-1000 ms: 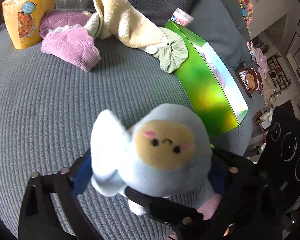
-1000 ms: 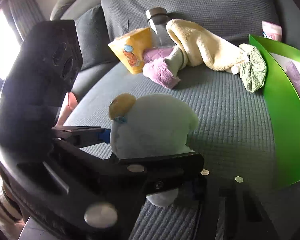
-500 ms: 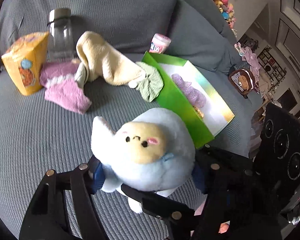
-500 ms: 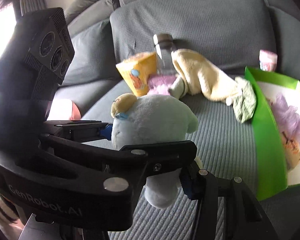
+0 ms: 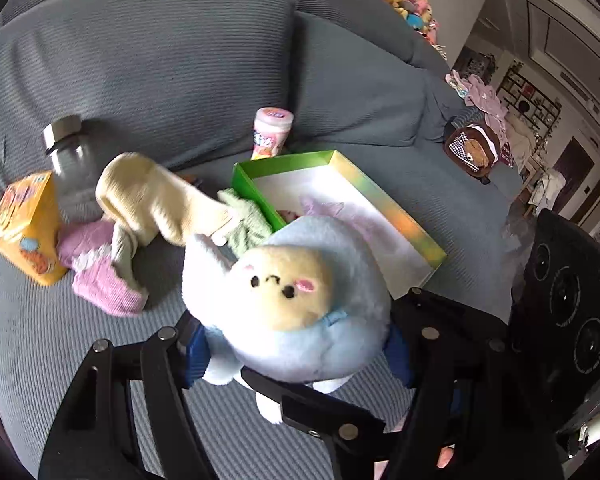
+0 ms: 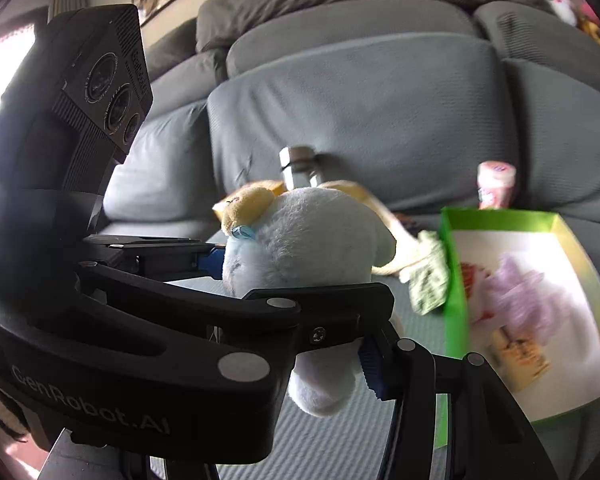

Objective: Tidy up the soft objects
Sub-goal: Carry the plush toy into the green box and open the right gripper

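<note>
Plush toy [image 5: 292,300]: held clear above the grey sofa [image 5: 180,80], just before the green box [image 5: 340,168].
Orientation: face tilted up toward left wrist camera; feet down; long axis roughly upright.
Left gripper [image 5: 296,356]: blue pads pinched on the toy's flanks.
Right gripper [image 6: 296,312]: clamped on the toy's lower body, crosswise.

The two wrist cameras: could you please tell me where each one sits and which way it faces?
Left wrist: rides the left tool, facing down at the blue plush and sofa; its blue pads press the plush's sides.
Right wrist: rides the right tool, facing across toward the sofa back; the left tool's black body crosses its foreground, and a fingertip shows at the left view's bottom.
Shared: the plush, the green box and the bottle.
</note>
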